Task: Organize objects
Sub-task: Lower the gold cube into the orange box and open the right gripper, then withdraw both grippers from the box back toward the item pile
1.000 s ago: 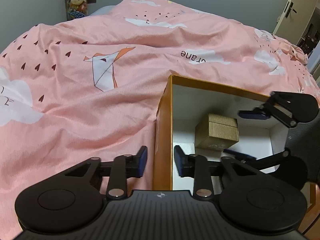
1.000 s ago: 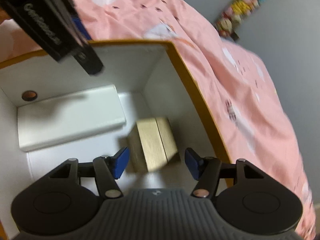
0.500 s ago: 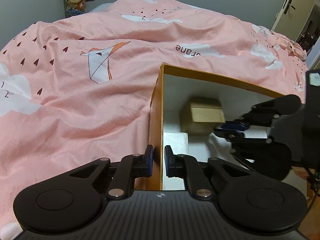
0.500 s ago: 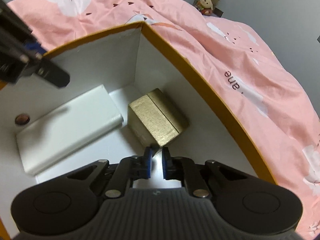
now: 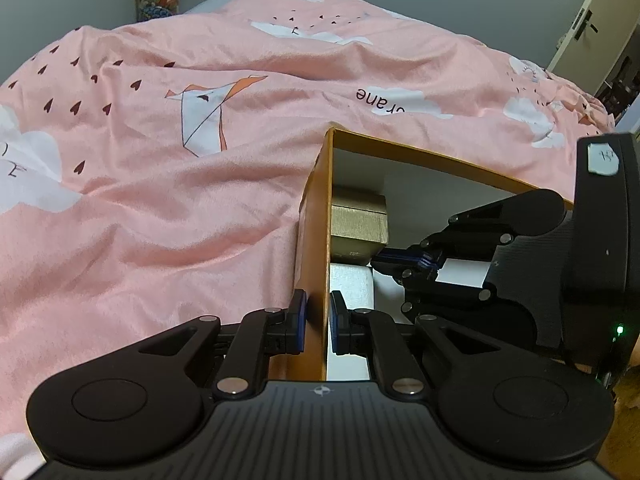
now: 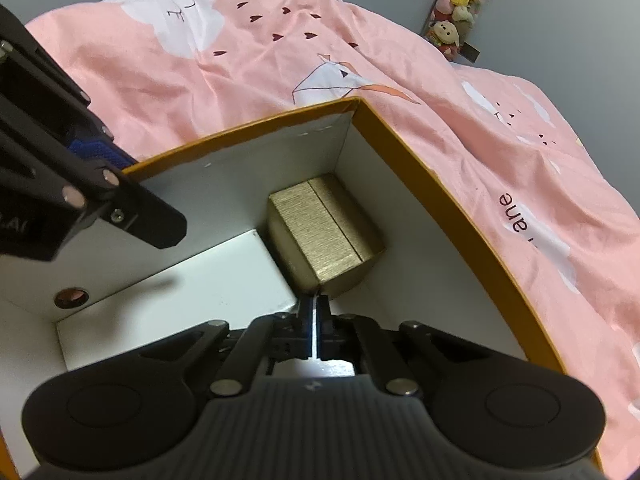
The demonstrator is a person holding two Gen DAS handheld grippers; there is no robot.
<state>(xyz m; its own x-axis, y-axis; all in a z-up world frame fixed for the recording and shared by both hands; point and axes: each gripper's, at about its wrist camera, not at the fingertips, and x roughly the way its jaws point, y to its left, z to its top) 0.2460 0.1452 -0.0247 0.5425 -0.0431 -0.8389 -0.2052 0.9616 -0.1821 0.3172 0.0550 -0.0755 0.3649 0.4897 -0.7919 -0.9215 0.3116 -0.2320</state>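
Currently I have the left gripper (image 5: 318,326) clamped on the side wall of the orange box (image 5: 316,240), one pad outside and one inside; its jaws closed onto that wall within the last second. The box sits on a bed covered by a pink duvet (image 5: 160,200).

My right gripper (image 6: 316,322) is inside the box, pointing down toward the floor of the box. Its jaws have just closed and now stand nearly together with nothing between them. The fingertips lie just beside the near corner of the gold box (image 6: 326,236); I cannot tell if they touch it.

The gold box rests in the far corner of the orange box, against a white box (image 6: 192,284) that lies flat along the left inner wall. Plush toys (image 6: 460,8) hang on the grey wall beyond the bed.
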